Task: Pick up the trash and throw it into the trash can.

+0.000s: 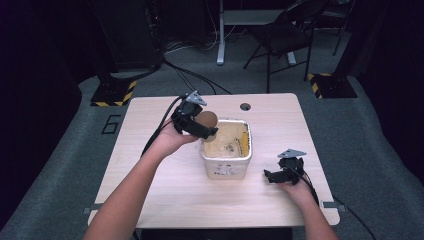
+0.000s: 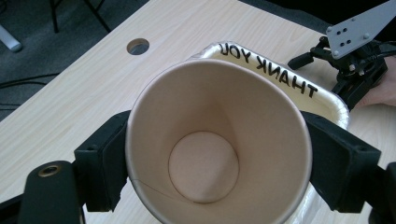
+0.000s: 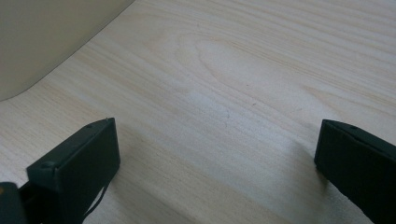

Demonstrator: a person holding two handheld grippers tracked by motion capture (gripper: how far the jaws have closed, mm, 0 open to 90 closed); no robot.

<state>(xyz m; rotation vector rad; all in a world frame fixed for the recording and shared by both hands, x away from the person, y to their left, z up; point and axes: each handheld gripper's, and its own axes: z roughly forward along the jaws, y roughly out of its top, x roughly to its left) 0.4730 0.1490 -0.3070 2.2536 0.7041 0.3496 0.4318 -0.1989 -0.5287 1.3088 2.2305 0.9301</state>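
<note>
Paper cup (image 2: 217,144), empty and thin-walled, sits clamped between the left gripper's (image 1: 192,120) jaws over the tub's (image 1: 226,170) near-left corner. It looks light and easily crushed, so a gentle squeeze across the upper wall suits it. Right of the tub, the right gripper (image 1: 286,172) rests on the table (image 1: 165,200), jaws spread, holding nothing. Nothing blocks the tub.

The right gripper (image 3: 217,154) hangs low over the pale wooden table (image 3: 243,70), its black jaws set wide apart, a cream container wall (image 3: 42,32) at upper left.
</note>
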